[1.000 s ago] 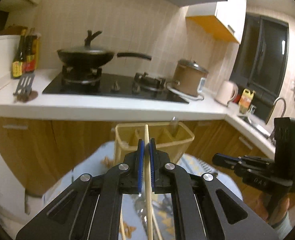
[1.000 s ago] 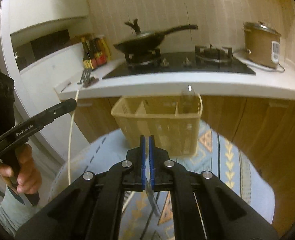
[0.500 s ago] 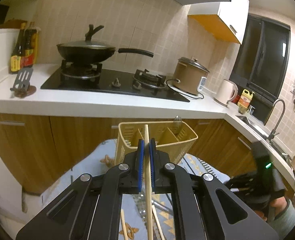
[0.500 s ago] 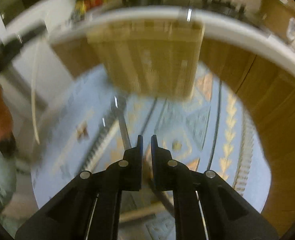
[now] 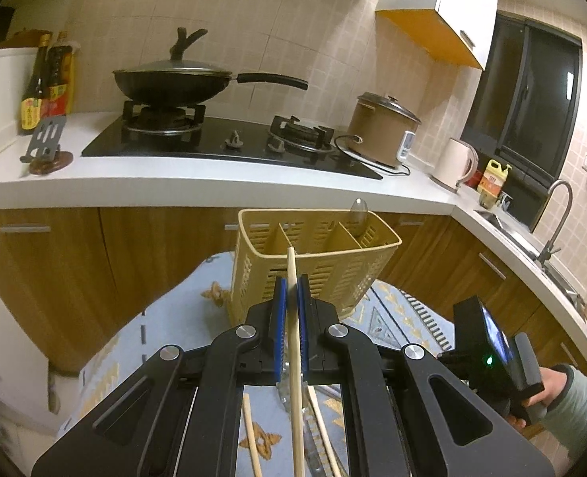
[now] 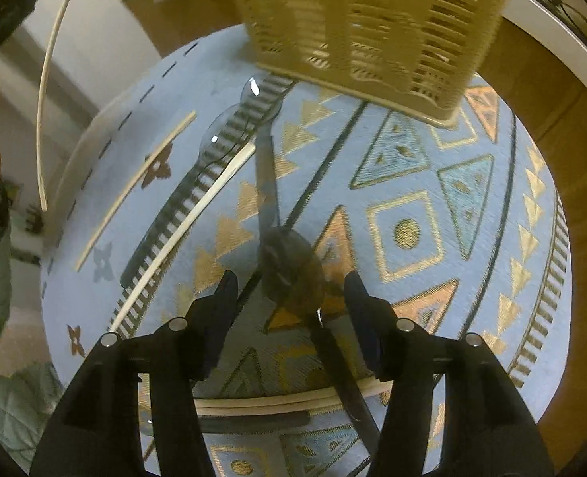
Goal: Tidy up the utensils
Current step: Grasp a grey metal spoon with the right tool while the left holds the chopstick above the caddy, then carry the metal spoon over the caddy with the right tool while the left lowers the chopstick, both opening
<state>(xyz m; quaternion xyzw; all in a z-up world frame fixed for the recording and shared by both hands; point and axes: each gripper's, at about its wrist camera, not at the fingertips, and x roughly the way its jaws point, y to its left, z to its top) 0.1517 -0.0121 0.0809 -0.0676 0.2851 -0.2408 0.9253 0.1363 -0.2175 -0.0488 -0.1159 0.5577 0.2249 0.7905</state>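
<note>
My left gripper [image 5: 289, 290] is shut on a pale wooden chopstick [image 5: 294, 342], held upright just in front of the yellow slotted utensil basket [image 5: 313, 262]. A clear spoon [image 5: 359, 214] stands in the basket's right compartment. My right gripper [image 6: 291, 290] is open, low over the table, its fingers either side of a clear spoon bowl [image 6: 289, 274]. More clear spoons [image 6: 214, 139] and loose chopsticks [image 6: 182, 226] lie on the patterned blue cloth [image 6: 413, 206]. The basket [image 6: 365, 20] stands at the far side.
Behind the round table runs a white counter [image 5: 214, 179] with a hob, a black wok [image 5: 174, 83], a rice cooker [image 5: 385, 131], a kettle and sauce bottles [image 5: 47, 83]. Wooden cabinet doors lie below. The sink [image 5: 552, 238] is at right.
My right gripper has swung down from facing the basket to the table and opened over a clear spoon. My left gripper still holds the chopstick, a little higher and closer to the basket.
</note>
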